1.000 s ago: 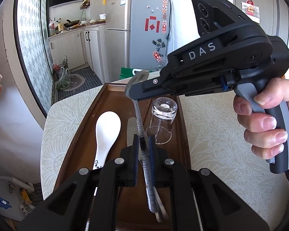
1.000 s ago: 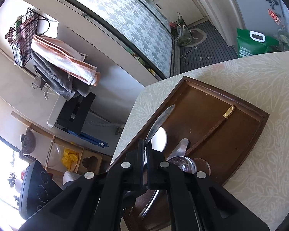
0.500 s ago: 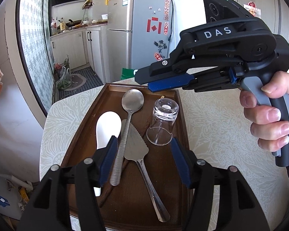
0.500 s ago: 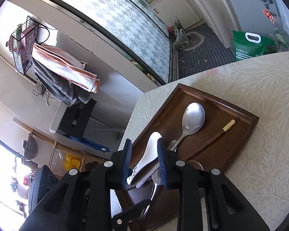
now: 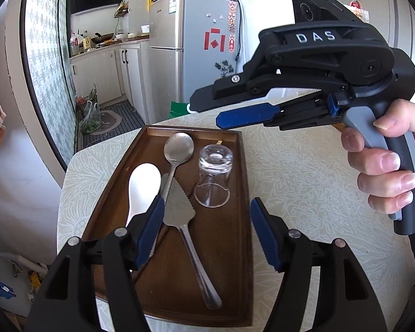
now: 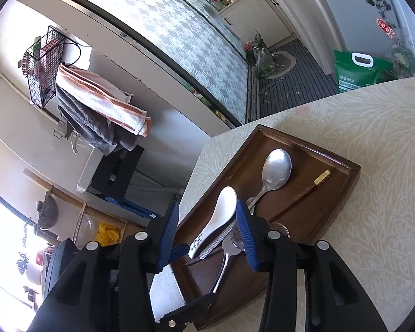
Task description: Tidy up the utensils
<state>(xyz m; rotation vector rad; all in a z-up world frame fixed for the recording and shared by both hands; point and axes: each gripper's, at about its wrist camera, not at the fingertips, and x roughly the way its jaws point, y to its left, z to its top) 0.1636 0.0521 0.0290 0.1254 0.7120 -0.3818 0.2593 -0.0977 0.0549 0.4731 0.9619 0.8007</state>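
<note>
Left tongs point(image 5: 204, 232) wide, empty, low centre of frame; right tongs point(image 6: 209, 235) wide, empty. Metal spoon point(image 5: 177, 152), white ceramic spoon point(image 5: 142, 188) and cake server point(image 5: 179, 207) overlapping in wooden tray point(image 5: 242, 221) on patterned tabletop point(image 5: 304, 182). Risk: nudging upturned glass point(image 5: 214, 177), rolling. Kitchen, fridge point(image 5: 196, 55) upper centre.

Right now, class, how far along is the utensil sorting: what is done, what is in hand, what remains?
Done: the metal spoon, white ceramic spoon and cake server lie in the wooden tray beside an upturned glass.
In hand: nothing; the left claw and right claw are both open.
Left: the utensils overlap, so they probably need straightening.
</note>
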